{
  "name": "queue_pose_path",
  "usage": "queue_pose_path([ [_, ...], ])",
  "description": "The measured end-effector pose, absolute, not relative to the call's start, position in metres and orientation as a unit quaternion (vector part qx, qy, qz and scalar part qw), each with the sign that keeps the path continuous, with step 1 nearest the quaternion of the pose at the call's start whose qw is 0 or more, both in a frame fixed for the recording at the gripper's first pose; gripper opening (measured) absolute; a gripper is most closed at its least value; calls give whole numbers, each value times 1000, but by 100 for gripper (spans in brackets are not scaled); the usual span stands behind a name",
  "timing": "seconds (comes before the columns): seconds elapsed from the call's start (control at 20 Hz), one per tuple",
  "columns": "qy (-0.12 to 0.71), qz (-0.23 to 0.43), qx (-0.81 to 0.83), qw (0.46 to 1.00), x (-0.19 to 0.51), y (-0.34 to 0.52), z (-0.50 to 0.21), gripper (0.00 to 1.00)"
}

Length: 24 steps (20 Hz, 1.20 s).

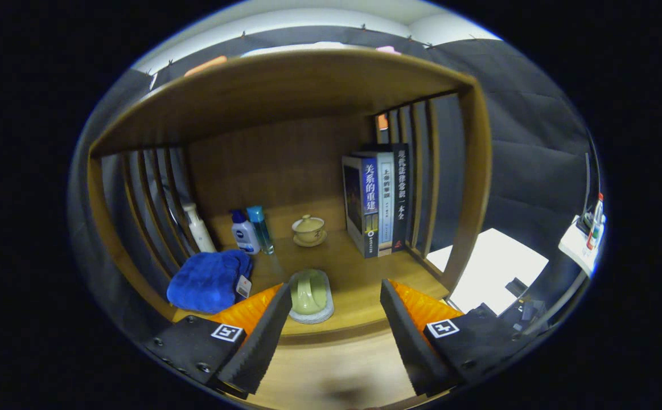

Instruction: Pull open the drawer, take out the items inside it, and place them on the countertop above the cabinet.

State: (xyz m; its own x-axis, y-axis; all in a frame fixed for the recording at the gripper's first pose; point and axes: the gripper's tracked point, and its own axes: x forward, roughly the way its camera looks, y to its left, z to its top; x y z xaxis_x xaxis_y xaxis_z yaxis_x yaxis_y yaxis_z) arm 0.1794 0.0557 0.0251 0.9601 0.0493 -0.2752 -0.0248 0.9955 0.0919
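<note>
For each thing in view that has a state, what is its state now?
gripper: open, holding nothing.
green cup: on its side on a coaster, just ahead of the fingers.
lidded teacup: lid on, on a saucer.
blue towel: folded.
books: upright.
bottles: upright, capped.

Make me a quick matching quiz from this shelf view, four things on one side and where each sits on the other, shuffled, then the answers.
Things:
1. blue towel
2. lidded teacup
3. books
4. green mug

Places:
A. upright by the right-hand slats
B. just ahead of the open tongs, on a coaster
C. at the back wall, on a saucer
D. folded by the left-hand slats, in front of the bottles

Pairs: 1-D, 2-C, 3-A, 4-B
</note>
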Motion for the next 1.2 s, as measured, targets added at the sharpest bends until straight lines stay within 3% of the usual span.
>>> queue_pose_path([
  [0.5, 28, 33, -7, 999, 61, 33, 15, 98],
  [1.2, 30, 38, 21, 999, -18, -2, -101, 98],
])
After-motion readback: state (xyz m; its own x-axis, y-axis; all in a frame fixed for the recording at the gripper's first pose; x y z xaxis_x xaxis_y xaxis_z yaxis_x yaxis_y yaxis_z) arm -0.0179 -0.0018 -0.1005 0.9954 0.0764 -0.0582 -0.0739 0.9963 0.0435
